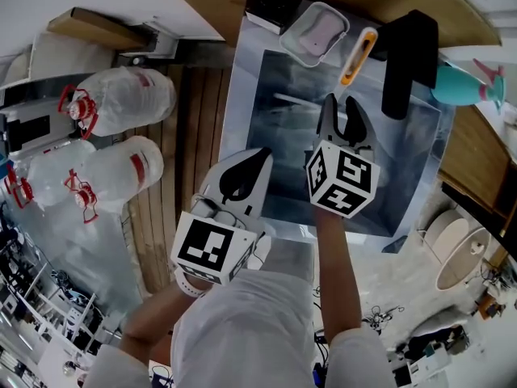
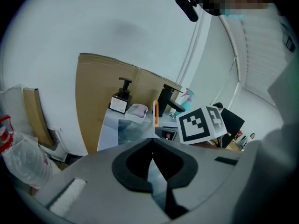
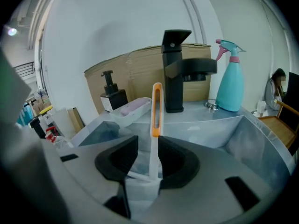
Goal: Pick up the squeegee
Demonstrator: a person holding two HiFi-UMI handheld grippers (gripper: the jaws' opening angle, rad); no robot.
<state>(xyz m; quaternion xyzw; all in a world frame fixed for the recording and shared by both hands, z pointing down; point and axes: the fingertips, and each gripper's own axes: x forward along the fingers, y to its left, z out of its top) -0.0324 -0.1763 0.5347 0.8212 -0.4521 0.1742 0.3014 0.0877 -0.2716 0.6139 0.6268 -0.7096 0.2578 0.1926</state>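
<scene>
Steel lines the sink (image 1: 242, 79), whose back edge carries a soap dispenser (image 1: 271, 2), a soap dish (image 1: 315, 32), a black faucet (image 1: 408, 55) and, at the corner, a teal spray bottle (image 1: 460, 86). The squeegee (image 1: 358, 55) points its orange end at that edge, between dish and faucet. The right gripper (image 1: 343, 115) has its jaws spread, with the white handle between them, close against one jaw. The left gripper (image 1: 260, 160) hangs at the sink's near edge, jaws pressed together on nothing.
</scene>
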